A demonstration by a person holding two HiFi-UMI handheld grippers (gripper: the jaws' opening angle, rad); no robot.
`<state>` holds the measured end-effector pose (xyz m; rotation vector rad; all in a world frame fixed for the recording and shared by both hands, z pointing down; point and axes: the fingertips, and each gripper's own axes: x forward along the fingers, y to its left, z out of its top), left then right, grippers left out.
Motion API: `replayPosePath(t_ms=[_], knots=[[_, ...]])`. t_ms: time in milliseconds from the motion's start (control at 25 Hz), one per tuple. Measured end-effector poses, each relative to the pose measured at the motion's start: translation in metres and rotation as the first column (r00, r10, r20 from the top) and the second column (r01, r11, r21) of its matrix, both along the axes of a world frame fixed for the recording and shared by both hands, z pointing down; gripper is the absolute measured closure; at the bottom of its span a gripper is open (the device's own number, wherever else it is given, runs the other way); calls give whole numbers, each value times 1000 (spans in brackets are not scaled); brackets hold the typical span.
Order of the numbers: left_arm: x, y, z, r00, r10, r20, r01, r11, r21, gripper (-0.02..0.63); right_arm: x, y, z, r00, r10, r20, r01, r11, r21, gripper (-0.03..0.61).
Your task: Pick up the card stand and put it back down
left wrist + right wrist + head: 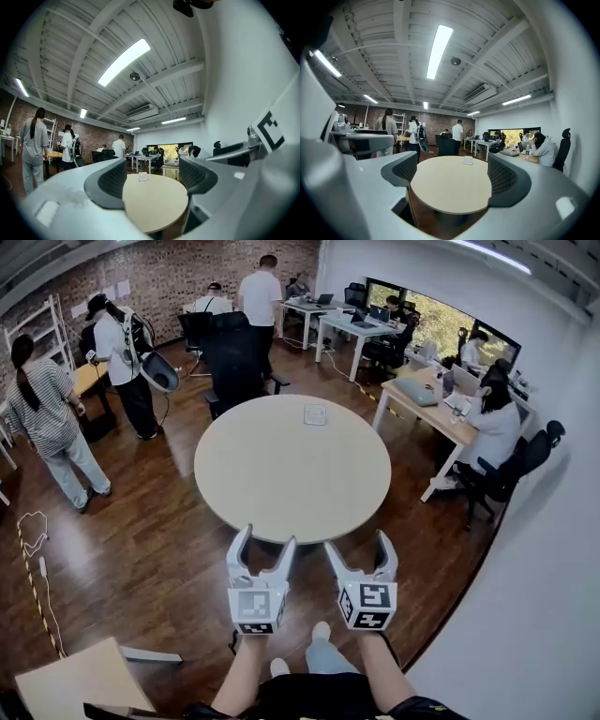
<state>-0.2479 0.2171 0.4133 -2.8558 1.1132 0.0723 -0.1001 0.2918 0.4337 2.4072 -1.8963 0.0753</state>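
A small clear card stand (315, 414) holding a white card sits near the far edge of the round beige table (281, 484). It also shows far off between the jaws as the card stand (143, 176) in the left gripper view and the card stand (468, 160) in the right gripper view. My left gripper (264, 548) and right gripper (358, 548) hang side by side just short of the table's near edge, pointing level at it. Both stand open with nothing between their fingers, well away from the stand.
Several people stand or sit around the room. A black office chair (234, 362) is behind the table. A desk (427, 404) with seated people lies to the right, a white wall (553, 596) at the near right. Cables (33, 549) lie on the wood floor at left.
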Motion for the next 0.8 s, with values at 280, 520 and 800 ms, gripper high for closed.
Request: replayPosePath(t_ms=[280,520,800], knots=[[29,-46,-5,999,-29,36,29,1000,-5,261,51,-39,-4,999,24,39,-25,999,31,114],[95,-88,-33,997,-44,56,41,997,58,261,119,-92,-20,998,5,67,-11,996,89,114],[152,-125,-28,996,-73,52,70,996,52,278,173,-125,-9,995,-46,87,37,994,98,114]])
